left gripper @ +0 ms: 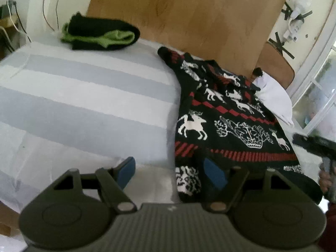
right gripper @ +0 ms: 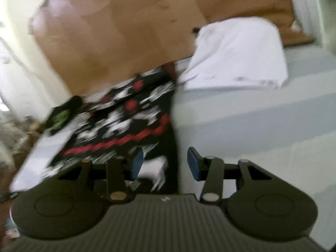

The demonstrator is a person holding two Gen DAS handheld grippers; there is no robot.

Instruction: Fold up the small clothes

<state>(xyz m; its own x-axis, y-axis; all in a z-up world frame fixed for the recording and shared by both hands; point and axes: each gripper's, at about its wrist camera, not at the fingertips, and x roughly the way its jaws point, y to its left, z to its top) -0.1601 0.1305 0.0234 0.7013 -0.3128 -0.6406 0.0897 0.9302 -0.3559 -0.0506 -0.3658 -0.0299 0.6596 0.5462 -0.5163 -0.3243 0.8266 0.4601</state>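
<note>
Both sets of jaws stand released and empty: the left gripper point(left gripper: 171, 173) has the patterned sweater point(left gripper: 229, 124) ahead and to its right on the striped bed point(left gripper: 84, 96), the right gripper point(right gripper: 164, 163) has it ahead and left. To fold well — I judge — each should pinch a near corner, then carry the hem evenly toward the collar.

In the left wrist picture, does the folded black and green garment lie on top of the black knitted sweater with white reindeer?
No, the folded black and green garment lies apart from the black reindeer sweater, on the striped bed cover.
</note>
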